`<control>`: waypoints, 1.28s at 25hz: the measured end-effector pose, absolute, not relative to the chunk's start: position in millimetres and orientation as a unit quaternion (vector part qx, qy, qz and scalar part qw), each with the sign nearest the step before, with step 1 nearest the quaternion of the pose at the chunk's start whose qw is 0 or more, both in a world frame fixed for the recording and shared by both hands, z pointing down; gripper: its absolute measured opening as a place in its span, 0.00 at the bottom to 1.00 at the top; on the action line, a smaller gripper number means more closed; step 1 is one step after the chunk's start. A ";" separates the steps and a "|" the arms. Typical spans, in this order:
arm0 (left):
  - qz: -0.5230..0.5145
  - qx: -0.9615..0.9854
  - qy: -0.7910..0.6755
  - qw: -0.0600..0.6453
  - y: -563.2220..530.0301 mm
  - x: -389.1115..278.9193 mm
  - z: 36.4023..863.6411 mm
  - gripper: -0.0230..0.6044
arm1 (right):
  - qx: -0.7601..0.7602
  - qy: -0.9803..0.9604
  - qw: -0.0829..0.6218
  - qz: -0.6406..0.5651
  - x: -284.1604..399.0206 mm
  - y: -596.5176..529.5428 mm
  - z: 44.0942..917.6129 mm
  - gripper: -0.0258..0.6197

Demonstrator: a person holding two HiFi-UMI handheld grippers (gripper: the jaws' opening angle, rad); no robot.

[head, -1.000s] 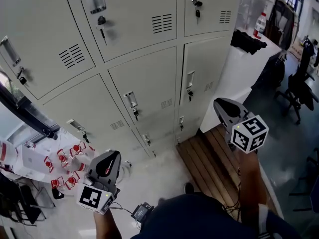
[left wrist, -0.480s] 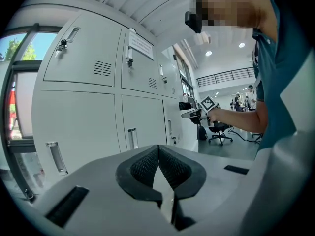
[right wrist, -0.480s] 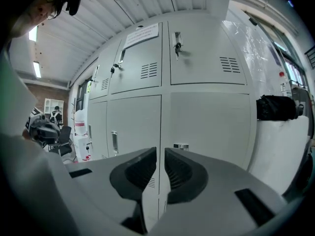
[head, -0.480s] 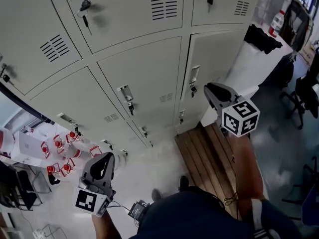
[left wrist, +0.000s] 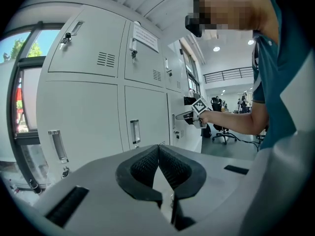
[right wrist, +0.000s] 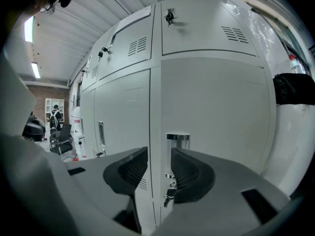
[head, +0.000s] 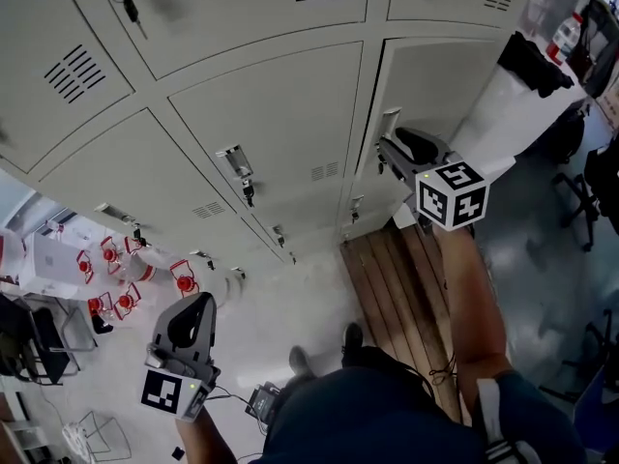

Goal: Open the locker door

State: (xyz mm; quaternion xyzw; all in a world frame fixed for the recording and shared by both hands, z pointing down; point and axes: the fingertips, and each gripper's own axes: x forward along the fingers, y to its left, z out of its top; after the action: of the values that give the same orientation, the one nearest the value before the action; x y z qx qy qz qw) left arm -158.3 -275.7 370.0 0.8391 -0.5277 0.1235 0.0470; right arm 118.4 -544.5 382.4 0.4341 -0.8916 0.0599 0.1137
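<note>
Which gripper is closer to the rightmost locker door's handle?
Right. The right gripper, jaws just opened and empty, is close before the handle; the left gripper hangs far off.

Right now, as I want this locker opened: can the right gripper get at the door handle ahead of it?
Probably yes. The right gripper, its jaws just opened and holding nothing, points at the locker door handle close ahead, and nothing stands between them.
</note>
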 end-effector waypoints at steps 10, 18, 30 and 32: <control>0.129 0.833 -0.534 0.062 -277.5 -158.9 384.2 0.06 | 0.461 -0.876 0.135 0.046 106.4 -580.3 404.1 0.32; 0.129 0.834 -0.533 0.067 -279.3 -163.4 389.1 0.06 | 0.483 -0.866 0.118 0.056 106.3 -581.0 411.1 0.23; 0.127 0.844 -0.518 0.060 -274.6 -170.9 385.9 0.06 | 0.507 -0.853 0.102 0.064 130.1 -541.6 412.6 0.23; 0.127 0.846 -0.514 0.058 -273.2 -171.1 384.3 0.06 | 0.511 -0.851 0.105 0.065 136.6 -532.3 412.5 0.23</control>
State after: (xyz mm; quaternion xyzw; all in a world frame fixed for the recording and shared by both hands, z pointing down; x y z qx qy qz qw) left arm -171.1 -273.2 384.3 0.8463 -0.5141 0.1268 0.0580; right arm 136.6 -532.3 412.5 0.5106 -0.8509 0.0651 0.1049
